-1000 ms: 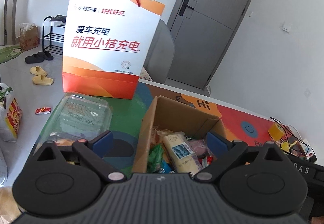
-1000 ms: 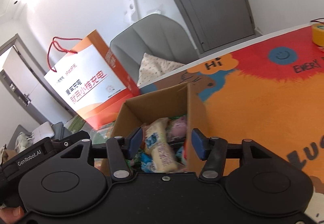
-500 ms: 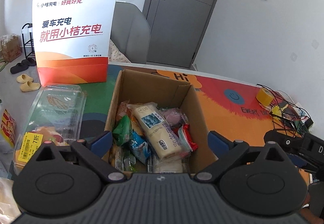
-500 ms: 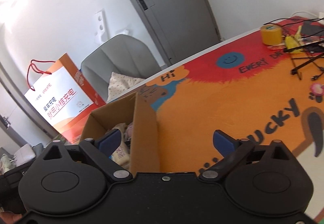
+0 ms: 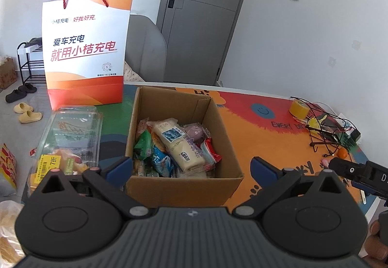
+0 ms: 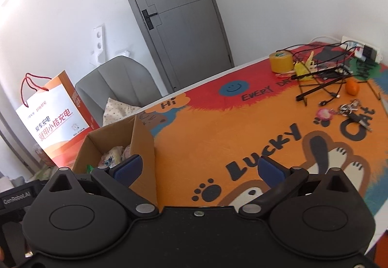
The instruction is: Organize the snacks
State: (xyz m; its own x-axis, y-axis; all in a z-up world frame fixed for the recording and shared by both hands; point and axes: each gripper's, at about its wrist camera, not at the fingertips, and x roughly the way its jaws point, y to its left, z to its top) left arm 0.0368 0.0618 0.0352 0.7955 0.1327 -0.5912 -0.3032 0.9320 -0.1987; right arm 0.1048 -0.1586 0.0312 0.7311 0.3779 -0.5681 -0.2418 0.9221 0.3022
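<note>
An open cardboard box (image 5: 225, 137) sits on the colourful table mat, filled with several wrapped snacks; a long cream packet (image 5: 178, 144) lies on top. The box also shows in the right wrist view (image 6: 143, 146). My left gripper (image 5: 191, 168) is open and empty, held above the box's near edge. My right gripper (image 6: 198, 168) is open and empty, to the right of the box over the orange mat. A clear plastic clamshell of food (image 5: 70, 137) lies left of the box.
A white and orange paper bag (image 5: 84, 54) stands behind the clamshell. A yellow tape roll (image 5: 299, 109), black wire stand and cables (image 6: 322, 79), a small orange (image 6: 352, 87) and keys (image 6: 349, 108) lie at the right. A grey chair (image 6: 116, 83) stands behind the table.
Both grippers have pulled back and risen from the box. The right gripper has swung right, off the box and over the orange mat, and its jaws have opened wider.
</note>
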